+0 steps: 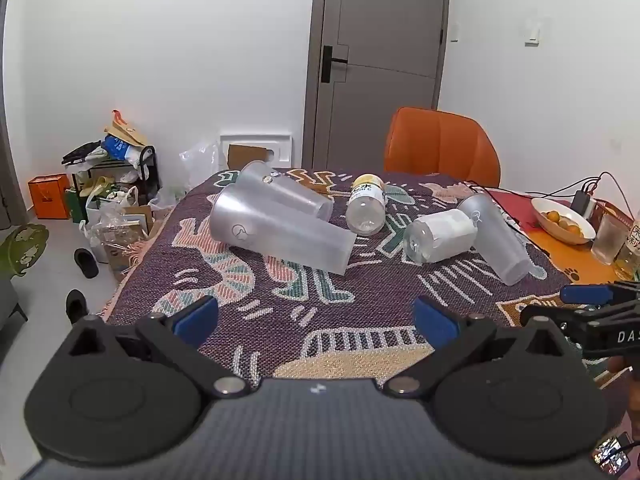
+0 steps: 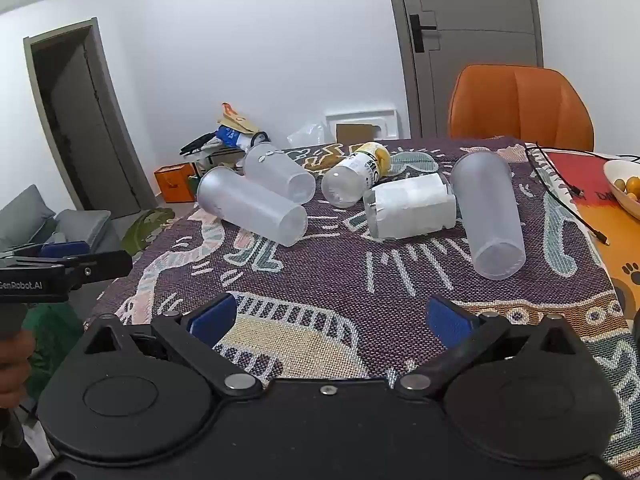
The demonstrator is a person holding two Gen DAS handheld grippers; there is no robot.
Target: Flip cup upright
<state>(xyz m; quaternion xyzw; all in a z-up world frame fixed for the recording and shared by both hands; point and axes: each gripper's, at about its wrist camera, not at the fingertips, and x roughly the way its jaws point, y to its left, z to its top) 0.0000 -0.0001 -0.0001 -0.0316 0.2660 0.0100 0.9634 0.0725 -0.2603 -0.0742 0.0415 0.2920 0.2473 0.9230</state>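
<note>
Nearest the lens in each wrist view is a black two-finger gripper with blue pads: the left gripper (image 1: 316,318) and the right gripper (image 2: 328,320) both have their jaws spread wide with nothing between them, hovering over the near edge of the tabletop, which is covered by a purple woven patterned cloth (image 1: 280,304).

Nothing of the task looks done yet. Three frosted translucent plastic cups all lie on their sides. One large cup (image 1: 280,236) lies toward the left edge, with a second frosted cup (image 1: 284,192) just behind it and apparently touching it, nearer the far left corner. A third frosted cup (image 2: 488,212) lies toward the right edge, its closed base pointing at the near edge. Between these groups, toward the far edge, lie a clear plastic bottle with a yellow cap (image 1: 366,208) and a clear bottle wrapped in a white label (image 1: 440,236) (also tipped over, though bottles are not what the task names); the white-labelled one lies against the right-hand cup.

Both grippers are well apart from every cup. What remains, by my reading, is the whole job: reach, close on a cup's wall, rotate it and set it on its base. Which cup is meant cannot be told. The right-hand cup lies nearest the right gripper.
</note>
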